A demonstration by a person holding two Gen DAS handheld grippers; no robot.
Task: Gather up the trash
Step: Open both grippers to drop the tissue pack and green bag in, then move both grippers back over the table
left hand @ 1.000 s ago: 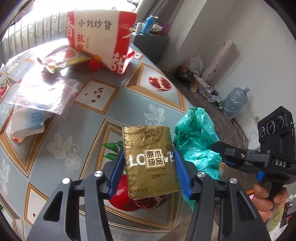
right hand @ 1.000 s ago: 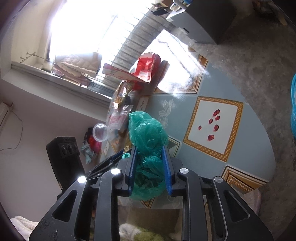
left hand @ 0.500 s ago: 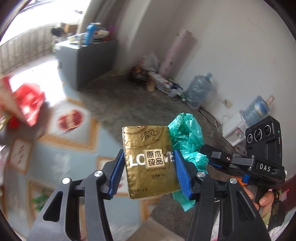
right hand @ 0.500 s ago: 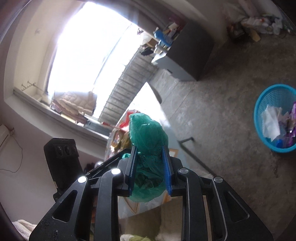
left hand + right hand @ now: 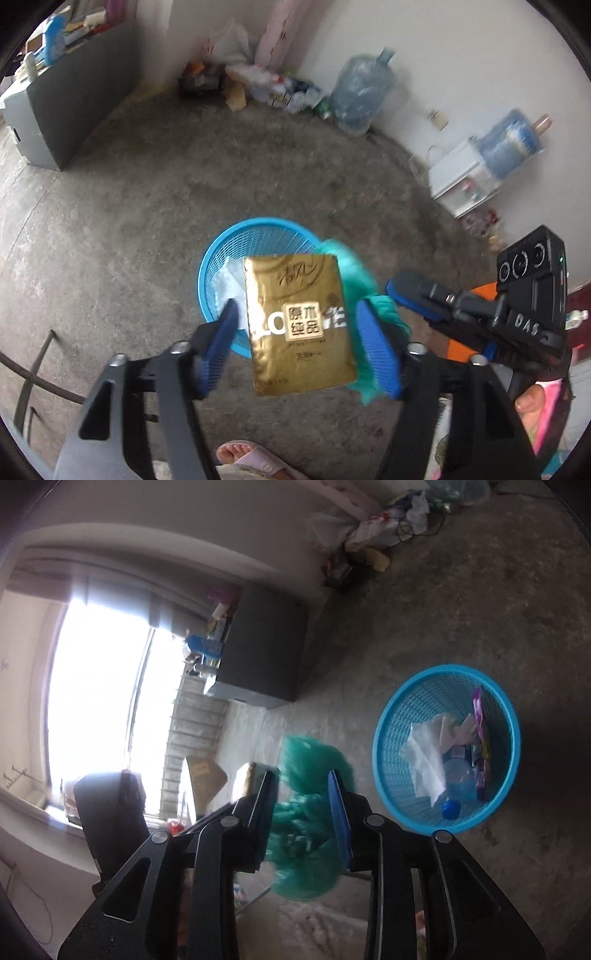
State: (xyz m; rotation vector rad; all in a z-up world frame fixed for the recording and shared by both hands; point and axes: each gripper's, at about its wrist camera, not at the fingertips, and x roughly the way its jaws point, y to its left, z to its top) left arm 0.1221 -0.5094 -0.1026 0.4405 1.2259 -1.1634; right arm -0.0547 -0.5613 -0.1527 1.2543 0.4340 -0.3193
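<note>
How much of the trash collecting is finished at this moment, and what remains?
Done: the blue basket already holds tissues and wrappers. In hand: the left gripper has just been opening, its pads clear of the gold tissue pack above the basket; the right gripper has just been opening around the green plastic bag. Left: both must land inside.

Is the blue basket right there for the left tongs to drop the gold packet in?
Probably yes. The left tongs have just been opening, the gold packet sits loose between them, and the blue basket lies open below with nothing in between.
</note>
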